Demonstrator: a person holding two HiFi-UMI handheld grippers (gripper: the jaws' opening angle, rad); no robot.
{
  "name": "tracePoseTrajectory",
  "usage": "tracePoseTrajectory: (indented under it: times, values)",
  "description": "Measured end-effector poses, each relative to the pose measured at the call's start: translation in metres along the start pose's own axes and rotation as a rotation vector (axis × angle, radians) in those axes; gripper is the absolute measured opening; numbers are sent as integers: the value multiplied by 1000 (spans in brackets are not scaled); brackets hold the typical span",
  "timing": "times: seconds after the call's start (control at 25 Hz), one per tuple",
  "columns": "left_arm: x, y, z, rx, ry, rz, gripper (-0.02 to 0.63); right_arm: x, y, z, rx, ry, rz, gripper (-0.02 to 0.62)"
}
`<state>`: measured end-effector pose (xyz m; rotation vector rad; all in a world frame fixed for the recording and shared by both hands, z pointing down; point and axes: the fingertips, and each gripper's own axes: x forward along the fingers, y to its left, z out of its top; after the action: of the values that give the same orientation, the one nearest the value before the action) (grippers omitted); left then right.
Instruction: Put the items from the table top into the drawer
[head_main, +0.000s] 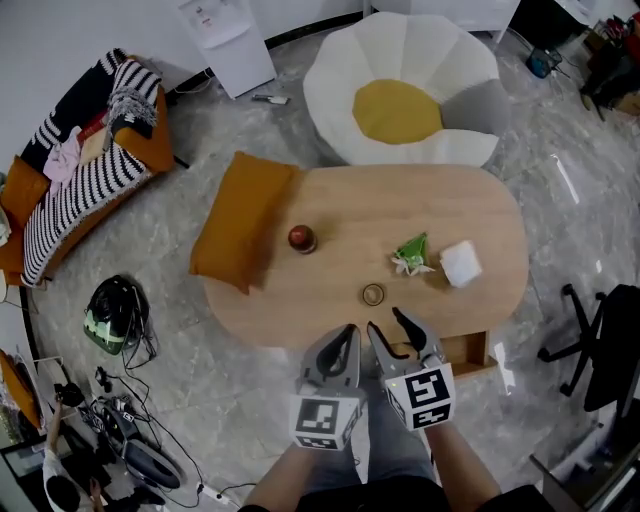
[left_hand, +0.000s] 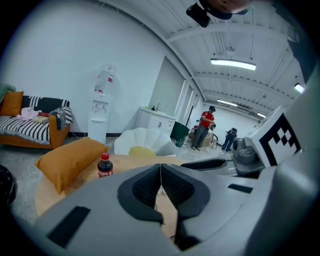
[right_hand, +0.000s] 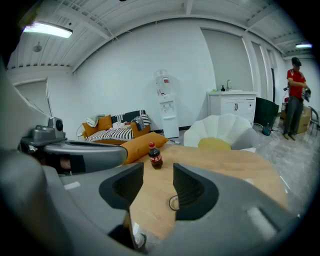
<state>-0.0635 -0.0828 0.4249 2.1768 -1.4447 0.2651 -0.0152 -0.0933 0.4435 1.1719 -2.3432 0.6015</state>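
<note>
1. The oval wooden bench (head_main: 470, 205) carries four loose things: a bottle (head_main: 301, 238), a ring (head_main: 373, 294), a green packet (head_main: 412, 252) and a white packet (head_main: 460, 263).
2. The bottle stands upright towards the left of the bench, near an orange pillow (head_main: 240, 222) that lies over the left end.
3. The ring lies flat near the front edge, closest to the person. The green packet is behind it and to the right, and the white packet lies just beside the green one.
4. The drawer (head_main: 470, 352) juts out from under the front edge of the bench, at the right. None of the four things is in it.
5. The left tongs (head_main: 348, 332) are held at the front edge of the bench. In the left gripper view, the left tongs (left_hand: 160, 172) have their pads pressed together with nothing between them.
6. The right tongs (head_main: 386, 322) are held just beside the left pair, above the front edge and near the ring.
7. In the right gripper view, the right tongs (right_hand: 158, 172) stand fairly wide and grip nothing. The bottle (right_hand: 155, 155) shows through the gap farther back, and the ring (right_hand: 173, 202) lies low by the right pad.
8. A white petal-shaped chair (head_main: 400, 90) stands behind the bench, and a striped sofa (head_main: 80, 180) is off to the left.
</note>
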Motion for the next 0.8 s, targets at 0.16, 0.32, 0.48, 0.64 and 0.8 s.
tracePoseTrajectory:
  times: [0.16,0.32,0.48,0.64,0.8]
  values:
    - [12,10,-18,-1,14,7,11,12,-6,-14,11,-11,-3,183]
    - [28,23,-36,3,23,22,11,30,-11,-27,25,-20,11,196]
    - [41,28,-54,1,35,21,11,44,-17,-43,29,-16,12,207]
    - [53,35,-67,-1,32,29,11,57,-25,-58,25,-17,1,212]
    - [62,39,-78,-7,48,19,11,66,-28,-73,37,-11,6,222]
